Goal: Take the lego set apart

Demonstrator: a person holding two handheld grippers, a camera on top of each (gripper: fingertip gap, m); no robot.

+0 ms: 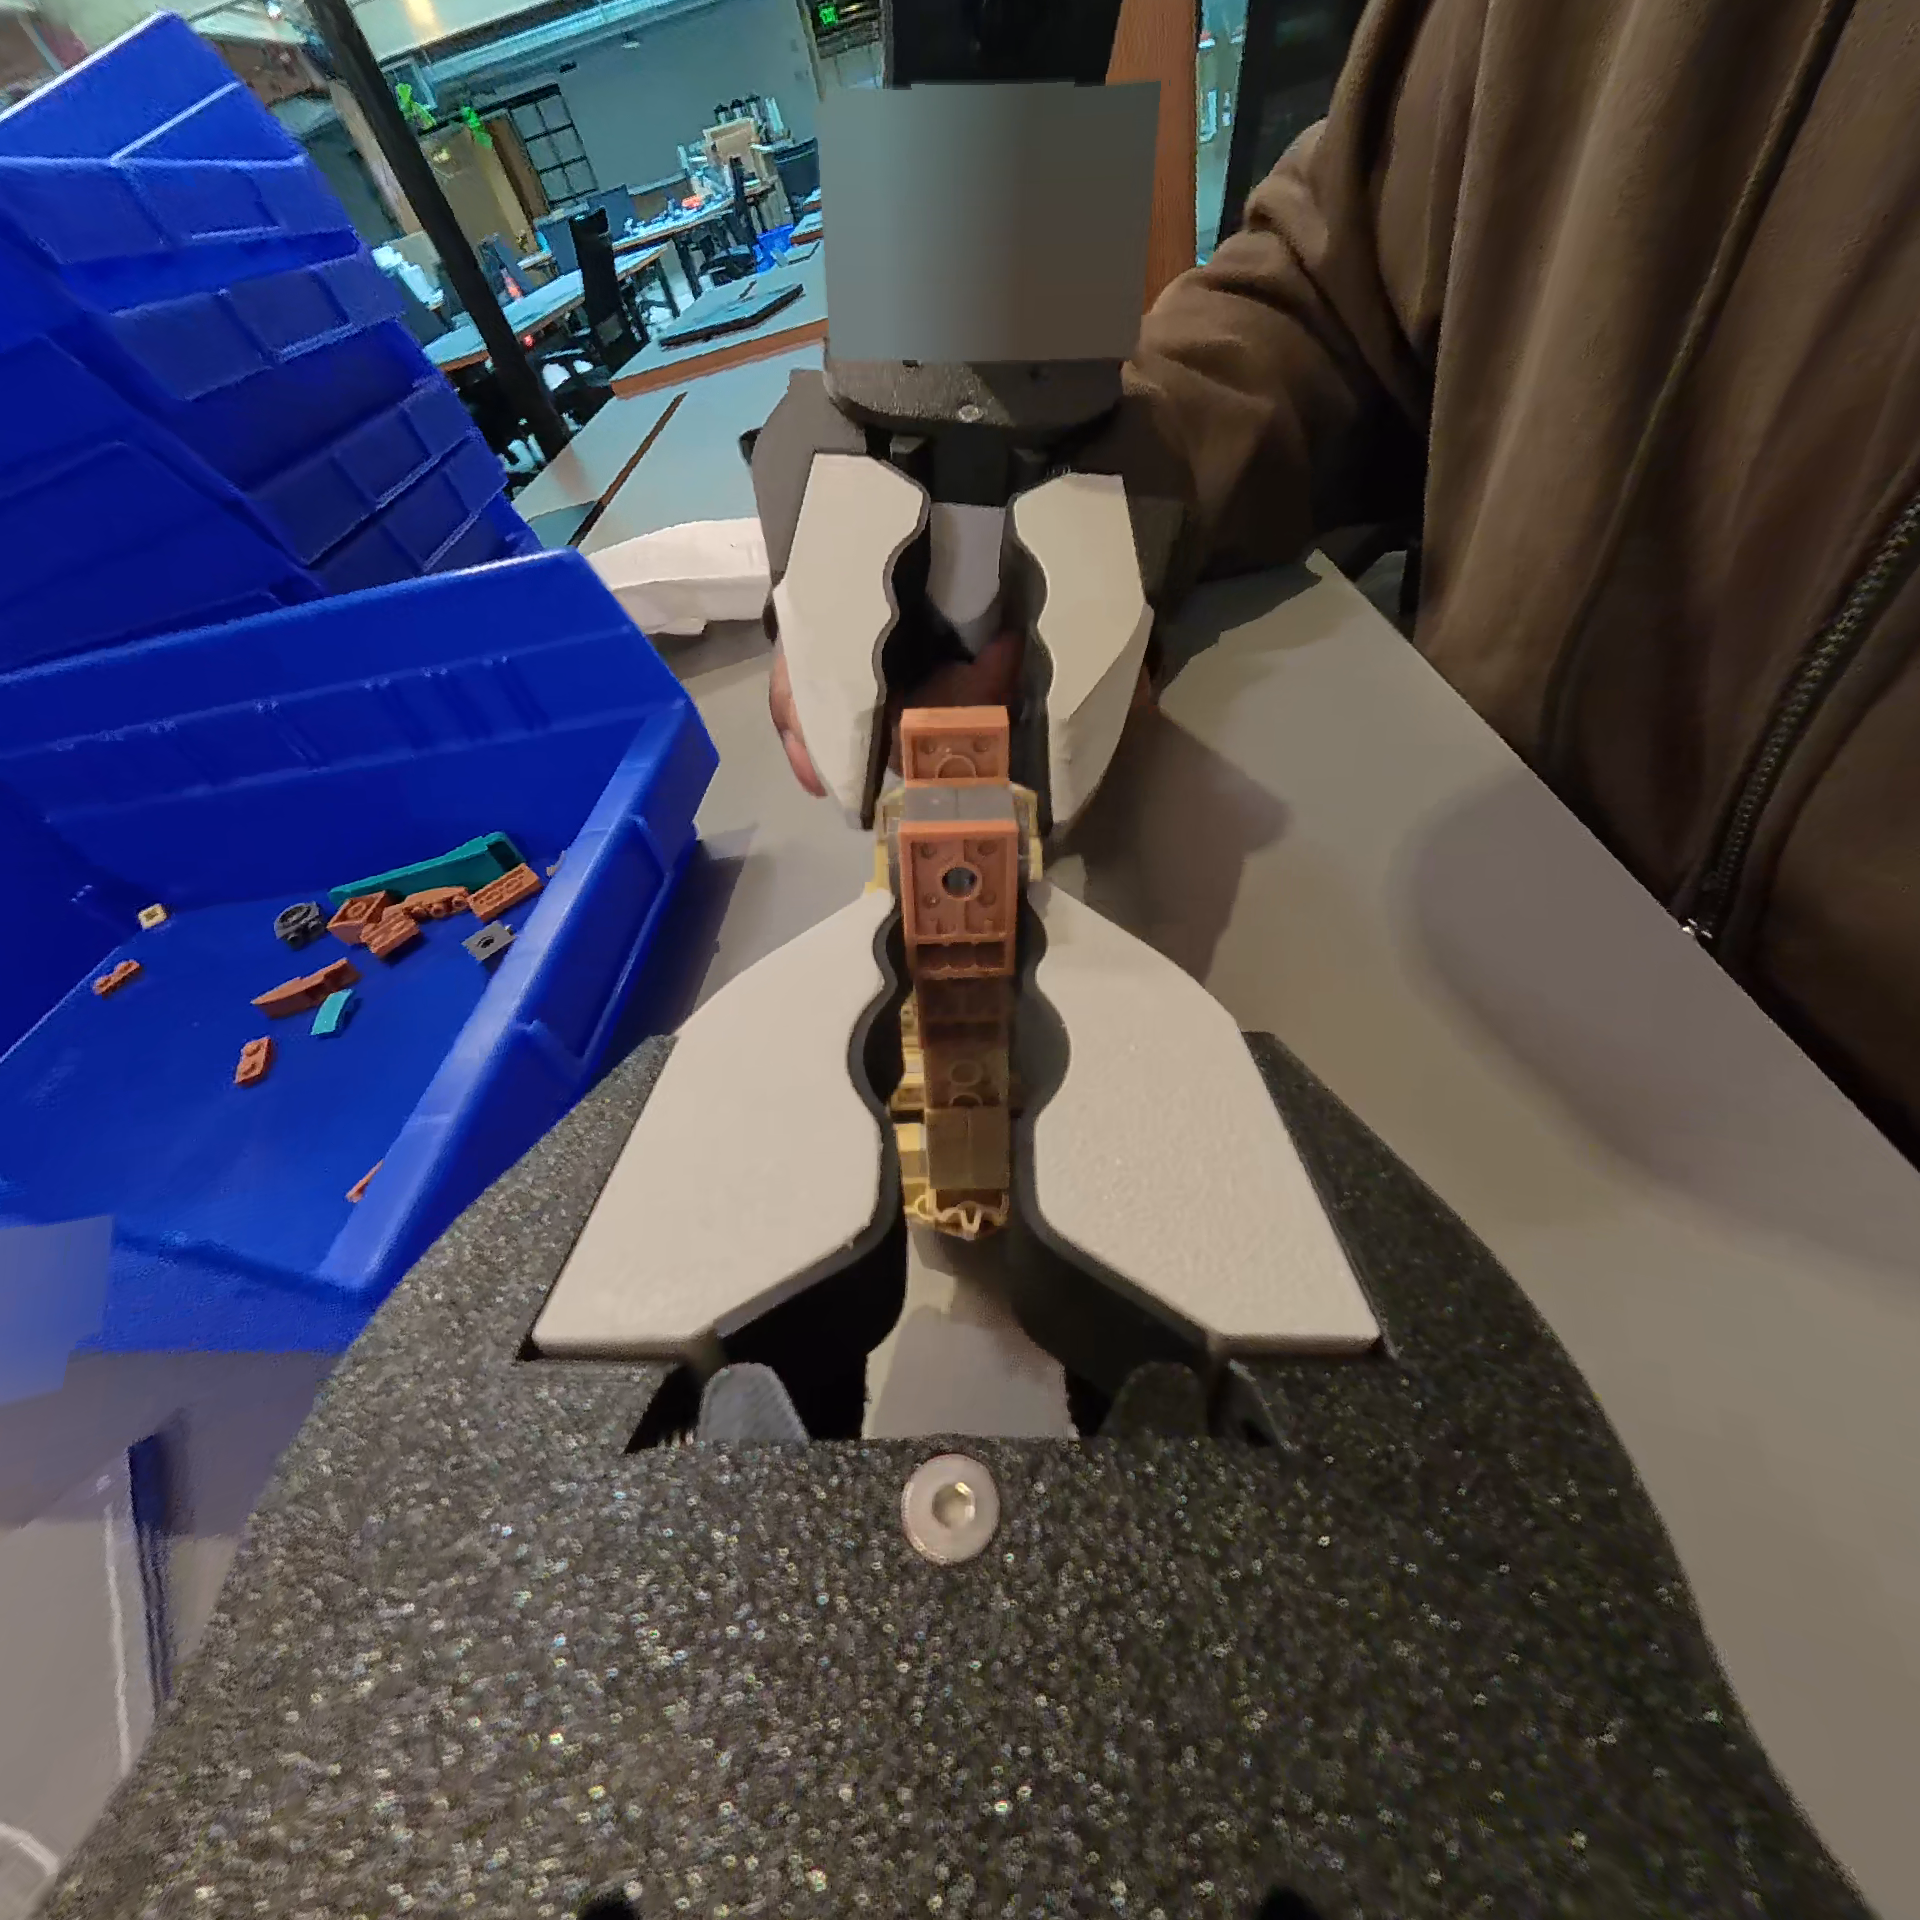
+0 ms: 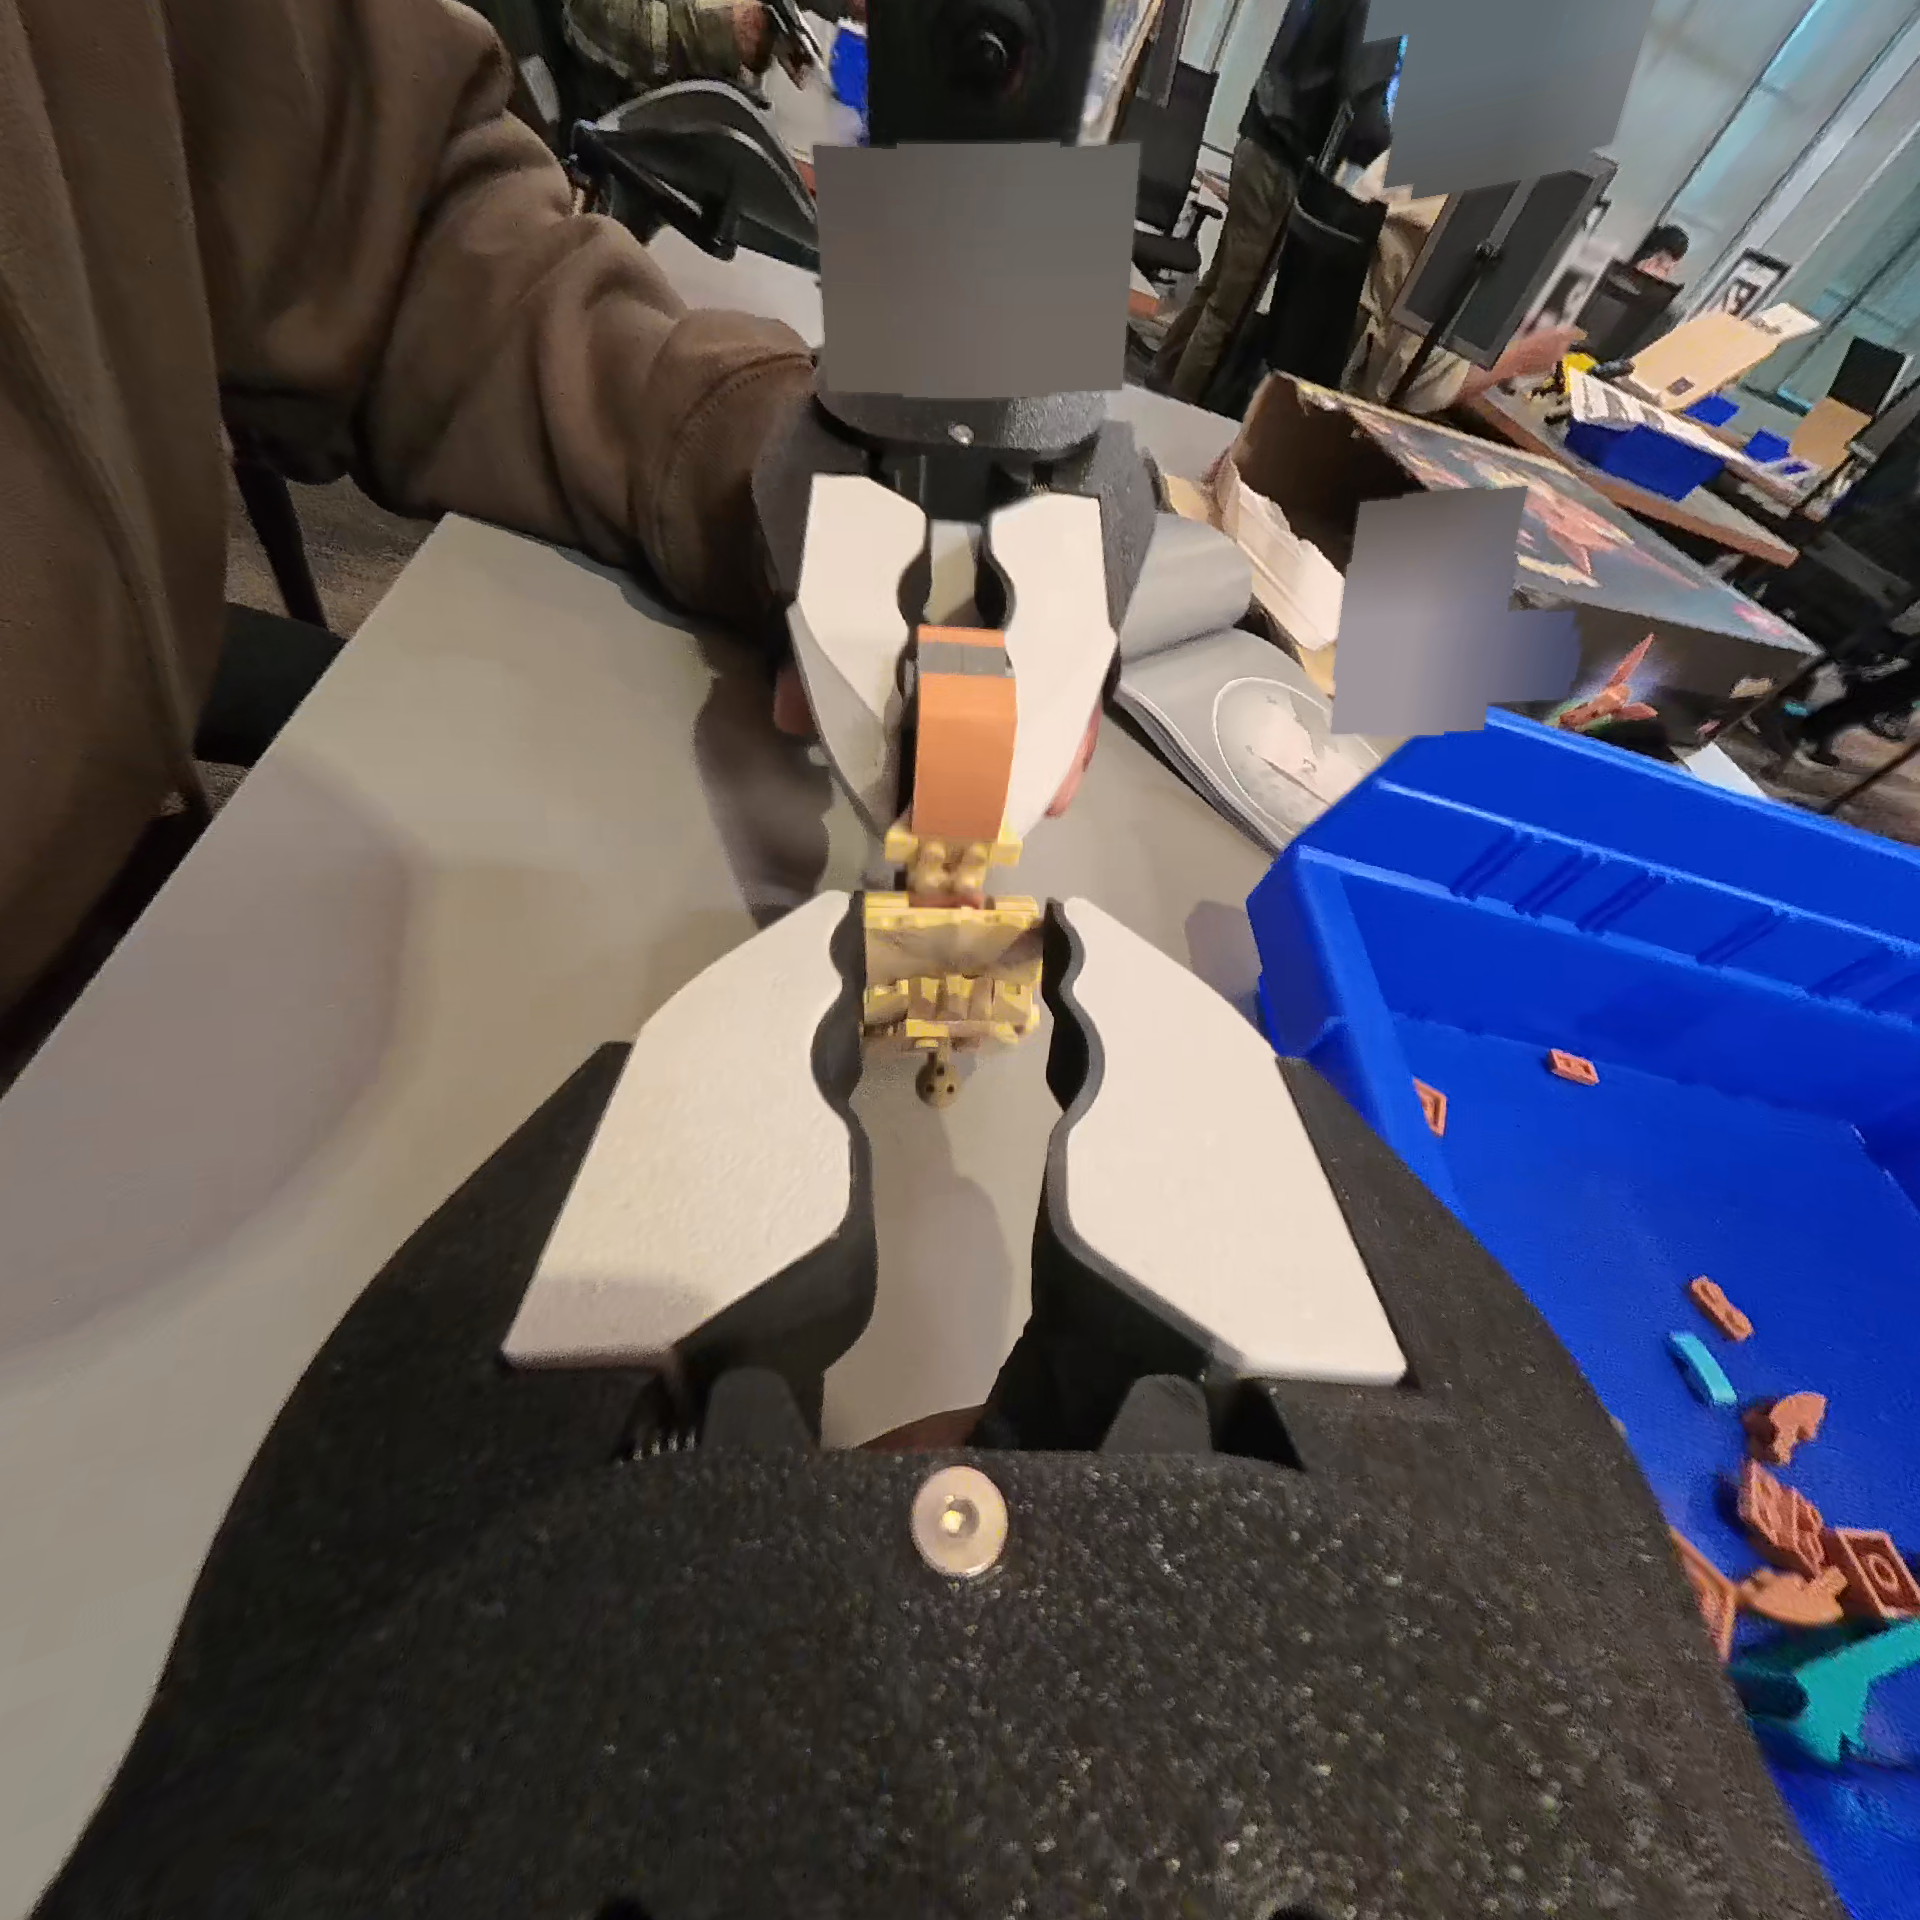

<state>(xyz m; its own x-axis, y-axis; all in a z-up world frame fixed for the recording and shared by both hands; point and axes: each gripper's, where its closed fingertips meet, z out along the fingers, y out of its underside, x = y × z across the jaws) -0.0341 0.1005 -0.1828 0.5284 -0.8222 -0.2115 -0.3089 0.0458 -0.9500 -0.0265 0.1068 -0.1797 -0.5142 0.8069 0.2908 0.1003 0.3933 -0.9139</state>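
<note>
My left gripper (image 1: 956, 906) is shut on a red-brown brick assembly (image 1: 956, 904) that runs back between its fingers, with tan bricks (image 1: 951, 1153) under it. My right gripper (image 1: 956, 812) faces it from the far side, and its fingertips close around the assembly's far end. In the right wrist view my right gripper (image 2: 951, 920) is shut on the tan and yellow brick part (image 2: 951, 956). Both pads lie against its sides. Just beyond, the left gripper (image 2: 951, 821) clamps the orange-brown part (image 2: 961, 758). The two parts meet between the fingertips, above the grey table (image 2: 416, 831).
An open blue bin (image 1: 644, 831) holds several loose red-brown, teal and dark bricks (image 1: 395, 920); it also shows in the right wrist view (image 2: 1558, 904). More blue bins (image 1: 208, 312) are stacked behind it. A grey booklet (image 2: 1226, 727) lies on the table. A person's brown sleeve (image 1: 1558, 416) is close. Less than 4 cm separates the two grippers' tips.
</note>
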